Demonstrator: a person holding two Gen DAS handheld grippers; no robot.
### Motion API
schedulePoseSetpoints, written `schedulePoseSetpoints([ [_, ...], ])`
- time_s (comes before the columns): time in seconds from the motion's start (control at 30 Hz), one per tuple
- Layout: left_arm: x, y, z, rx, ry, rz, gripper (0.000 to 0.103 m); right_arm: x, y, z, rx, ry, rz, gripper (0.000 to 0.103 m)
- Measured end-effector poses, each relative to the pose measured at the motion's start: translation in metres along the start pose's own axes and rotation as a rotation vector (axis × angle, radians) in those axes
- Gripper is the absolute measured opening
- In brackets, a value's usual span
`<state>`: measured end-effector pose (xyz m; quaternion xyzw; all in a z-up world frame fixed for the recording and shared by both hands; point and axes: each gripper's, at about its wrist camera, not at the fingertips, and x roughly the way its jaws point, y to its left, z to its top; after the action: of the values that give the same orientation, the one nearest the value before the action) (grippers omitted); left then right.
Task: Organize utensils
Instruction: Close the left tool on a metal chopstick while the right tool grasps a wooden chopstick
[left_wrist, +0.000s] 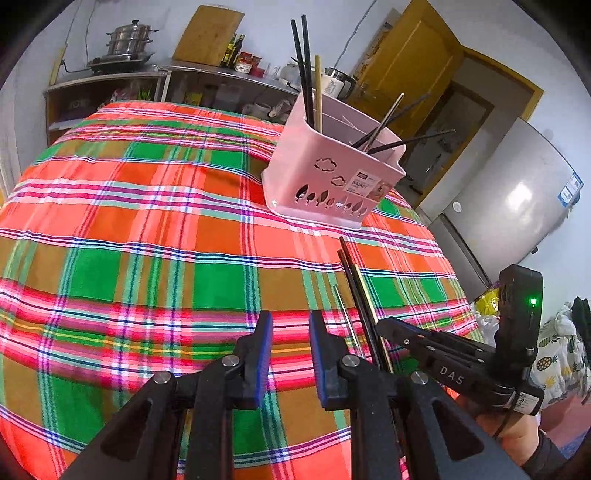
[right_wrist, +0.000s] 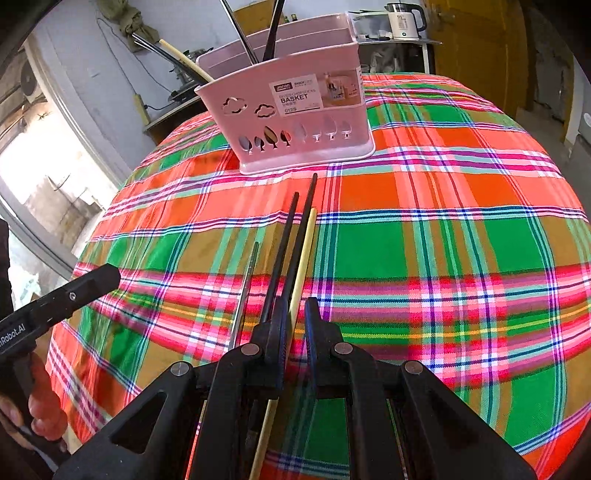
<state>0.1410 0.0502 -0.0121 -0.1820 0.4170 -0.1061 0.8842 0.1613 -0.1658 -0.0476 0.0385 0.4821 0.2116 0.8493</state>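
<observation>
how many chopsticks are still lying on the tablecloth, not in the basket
4: two black chopsticks side by side, a pale wooden chopstick on their right, and a thin metal chopstick on their left. Their near ends are hidden.

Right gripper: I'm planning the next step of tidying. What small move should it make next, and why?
Probably open the right gripper a little and lower it onto the pale wooden chopstick: its jaws are almost closed, that chopstick lies on the tablecloth in line with the narrow gap, and the pink basket waits beyond.

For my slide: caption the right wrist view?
Right tongs over chopsticks lying before the pink basket.
</observation>
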Motion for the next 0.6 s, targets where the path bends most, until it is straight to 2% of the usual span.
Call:
schedulePoseSetpoints([
  [0.37, 0.038, -0.026, 0.005, 0.007, 0.078, -0.039, 0.019, -0.005, -0.005, -0.002, -0.024, 0.015, -0.035, 0.009],
  [0.6, 0.074, -0.041, 0.002, 0.005, 0.143, -0.019, 0.019, -0.017, -0.02, -0.01, -0.008, 0.009, -0.064, 0.009],
])
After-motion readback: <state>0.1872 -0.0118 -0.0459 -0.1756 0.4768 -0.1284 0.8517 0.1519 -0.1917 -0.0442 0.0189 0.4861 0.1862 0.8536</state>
